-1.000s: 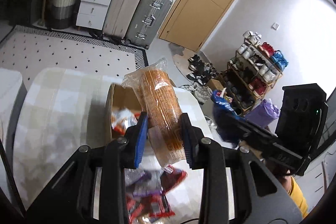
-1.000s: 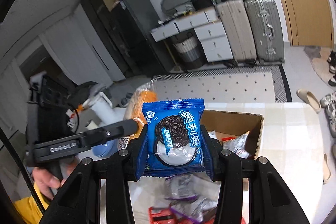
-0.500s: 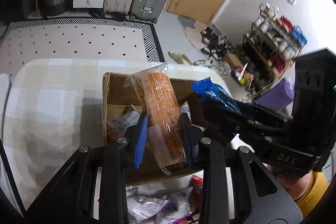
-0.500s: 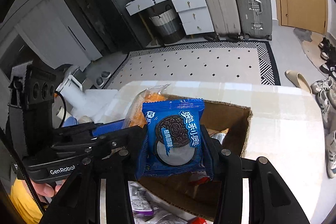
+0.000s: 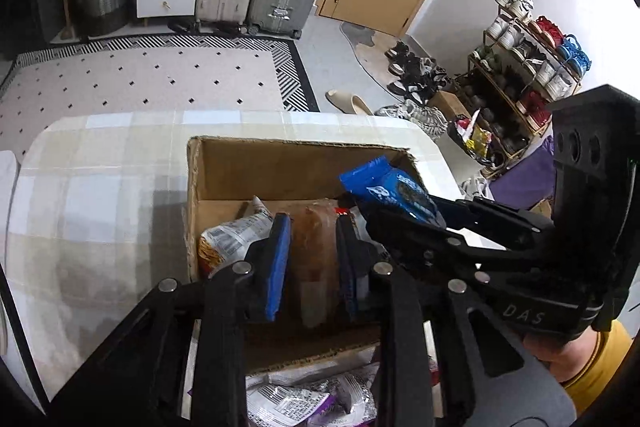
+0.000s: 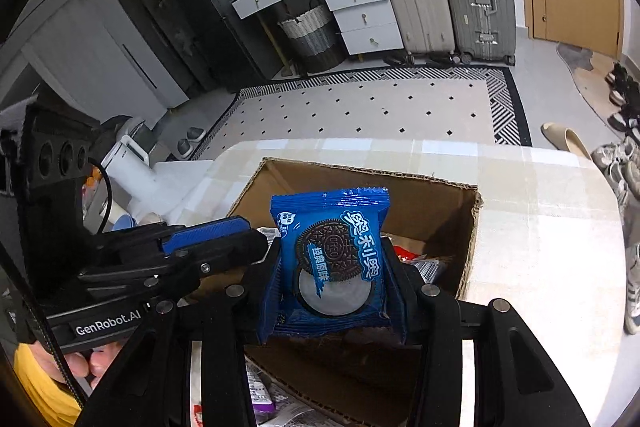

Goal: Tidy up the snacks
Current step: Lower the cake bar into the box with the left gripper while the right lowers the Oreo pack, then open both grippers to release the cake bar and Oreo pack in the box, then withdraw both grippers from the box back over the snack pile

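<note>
An open cardboard box [image 5: 280,167] stands on the checked table [image 5: 100,195]. My left gripper [image 5: 312,227] is down inside the box, shut on an orange cracker packet [image 5: 314,259] that stands among other packets. In the right wrist view the left gripper [image 6: 252,237] reaches into the box from the left. My right gripper [image 6: 331,245] hovers over the box's near side with a blue Oreo packet [image 6: 332,259] upright between its pads. Its jaws are opening, but the pads still touch the packet. The Oreo packet [image 5: 394,189] shows just right of the left gripper.
Snack packets [image 5: 228,239] lie inside the box. Several loose packets [image 5: 304,399] lie on the table in front of it. A hand [image 5: 560,359] holds the right gripper at the right. Beyond the table are a rug, suitcases and a shoe rack.
Both grippers have come down toward the box. The cracker packet went from above the box to inside it. The Oreo packet now hangs low over the box's near side.
</note>
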{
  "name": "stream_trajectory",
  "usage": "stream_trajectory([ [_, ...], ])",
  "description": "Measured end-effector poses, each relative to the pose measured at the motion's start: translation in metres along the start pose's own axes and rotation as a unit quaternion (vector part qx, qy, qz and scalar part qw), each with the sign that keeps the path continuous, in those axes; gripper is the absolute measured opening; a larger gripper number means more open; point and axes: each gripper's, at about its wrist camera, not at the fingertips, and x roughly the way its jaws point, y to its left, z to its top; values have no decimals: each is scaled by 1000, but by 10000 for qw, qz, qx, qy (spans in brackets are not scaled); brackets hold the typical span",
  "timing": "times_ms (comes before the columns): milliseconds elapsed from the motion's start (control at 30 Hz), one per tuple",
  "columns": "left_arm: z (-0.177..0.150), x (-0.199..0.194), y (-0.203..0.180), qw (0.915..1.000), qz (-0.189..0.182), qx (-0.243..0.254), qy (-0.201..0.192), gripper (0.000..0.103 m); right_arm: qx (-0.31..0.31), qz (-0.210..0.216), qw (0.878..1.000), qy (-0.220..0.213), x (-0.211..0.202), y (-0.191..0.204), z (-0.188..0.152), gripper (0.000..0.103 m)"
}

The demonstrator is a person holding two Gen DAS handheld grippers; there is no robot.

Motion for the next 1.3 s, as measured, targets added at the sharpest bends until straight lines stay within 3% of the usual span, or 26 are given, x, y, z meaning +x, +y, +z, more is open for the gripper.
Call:
stream_trajectory([
  [67, -2, -3, -2, 10000, 64, 43, -28, 21, 16, -97, 9999, 68, 0, 1, -3, 58],
  [200, -9, -19, 2, 9999, 113, 75, -55, 21, 66, -68, 9999, -100, -16, 3, -7, 64],
  [500, -36, -79, -7, 9989, 344, 43, -316, 43, -93, 101, 9981, -596, -97, 41, -19, 64],
  [667, -60, -140, -23, 9952, 548, 140, -798, 64, -216, 279, 9937, -1062, -157, 67, -37, 66],
  [700, -65, -152, -27, 9942, 578, 156, -891, 65, -238, 501, 9909, -1223, -172, 72, -43, 67],
  [733, -71, -166, -31, 9934, 561, 160, -990, 67, -271, 772, 9868, -1397, -188, 77, -52, 72],
  [800, -85, -194, -43, 9904, 610, 244, -1219, 70, -317, 924, 9801, -1730, -214, 88, -69, 82],
  [833, -90, -207, -49, 9884, 663, 308, -1331, 77, -336, 983, 9763, -1897, -226, 93, -79, 88],
  [867, -97, -219, -57, 9859, 740, 363, -1459, 83, -350, 1072, 9719, -2065, -239, 98, -91, 88],
  [967, -123, -259, -75, 9777, 805, 524, -1866, 83, -146, 1249, 9586, -2554, -273, 108, -134, 89],
  [1033, -145, -282, -84, 9745, 813, 605, -2001, 84, -5, 1493, 9487, -2786, -288, 108, -161, 89],
  [1133, -178, -307, -91, 9702, 852, 744, -2143, 86, 247, 1523, 9384, -3092, -308, 107, -207, 92],
  [1233, -214, -326, -94, 9643, 988, 787, -2328, 101, 283, 1431, 9352, -3226, -318, 111, -244, 93],
  [1300, -240, -337, -95, 9581, 1076, 784, -2537, 103, 218, 1370, 9363, -3227, -319, 116, -262, 94],
])
